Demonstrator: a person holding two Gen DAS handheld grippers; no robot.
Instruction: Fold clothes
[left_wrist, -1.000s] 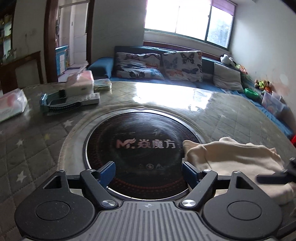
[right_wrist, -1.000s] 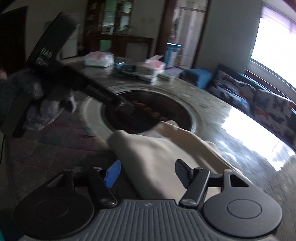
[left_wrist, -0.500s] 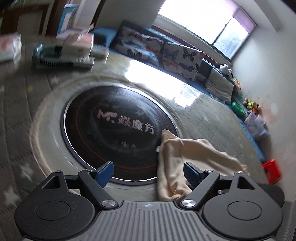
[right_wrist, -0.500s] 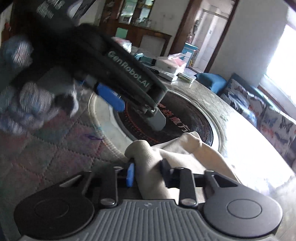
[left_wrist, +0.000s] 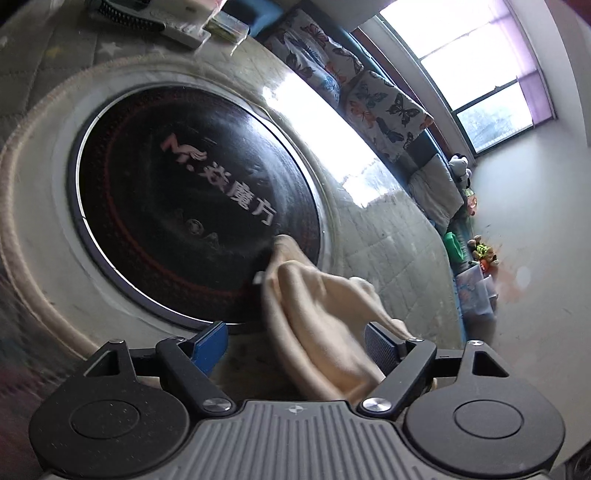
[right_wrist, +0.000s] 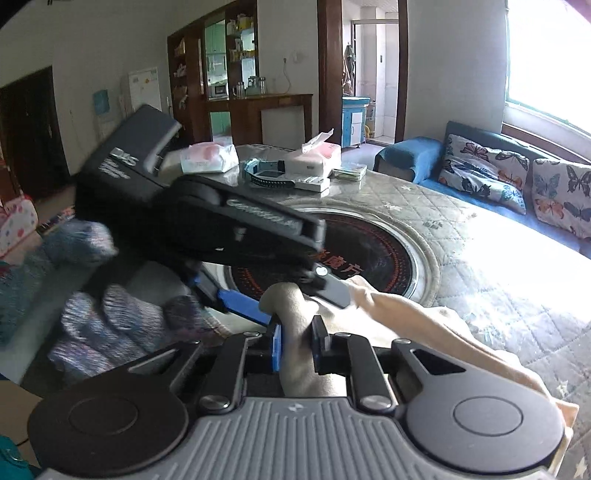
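Right gripper: jaws nearly closed, pinching a bunched fold of the cream-coloured soft fabric garment between the blue pad and the black pad; cloth rises in a rounded hump just above the fingertips. From the pinch the garment trails away to the right across the quilted grey table cover with star pattern, lying near the table's near edge, its far fold overlapping the rim of the round black glass cooktop inset with red ring and white lettering. Left gripper: jaws spread wide, nothing clamped. In the left wrist view the garment passes between the open fingers, closer to the right-hand finger, and runs forward until its tip lies on the near rim of the cooktop; whether cloth touches that finger's pad cannot be told. In the right wrist view the left gripper appears as a black body, blurred, coming in from the left, its blue-padded finger and grey-tipped finger straddling the garment's hump just beyond the right gripper's fingertips. A hand in a speckled blue-grey knit glove grips that tool. Far edge of the table: a white and pink tissue pack, a white tissue box with pink top and a dark curved gadget with a screen. Beyond the table, a blue sofa with butterfly-print cushions under a bright window.
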